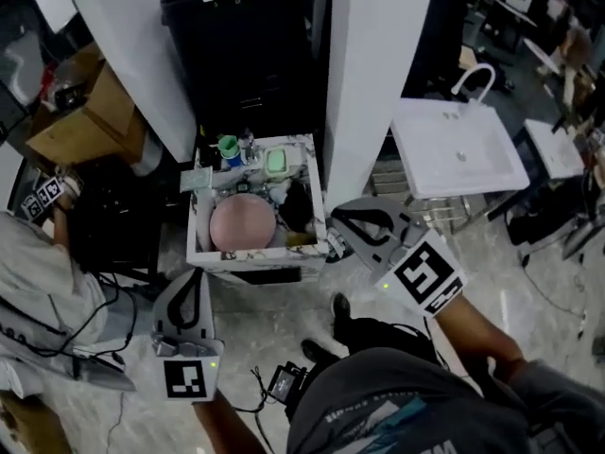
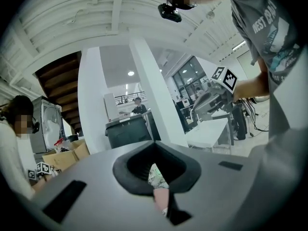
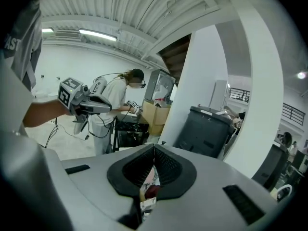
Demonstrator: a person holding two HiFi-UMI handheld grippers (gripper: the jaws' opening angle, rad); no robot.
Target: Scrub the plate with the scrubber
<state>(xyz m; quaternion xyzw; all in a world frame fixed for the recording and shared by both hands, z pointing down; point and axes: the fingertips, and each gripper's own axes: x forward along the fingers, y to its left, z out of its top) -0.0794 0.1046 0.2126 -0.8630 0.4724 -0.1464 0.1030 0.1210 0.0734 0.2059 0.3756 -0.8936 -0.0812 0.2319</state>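
Two tongs closed on nothing — left tongs (image 1: 196, 276) short of the pink plate (image 1: 242, 225), right tongs (image 1: 337, 223) beside its sink (image 1: 193, 242).

1. Head view dim, underexposed, deep shadows far side.
2. Both gripper views brighter, lit by ceiling strip lights (image 3: 96, 34), some glare.
3. Strong fisheye bending, black vignetted corners; nearest foreground soft.

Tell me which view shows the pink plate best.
The head view: the pink plate lies in the marble-patterned basin, nearly all its face visible from above. The left gripper view shows only a pink sliver behind its jaws; the right gripper view shows none clearly.
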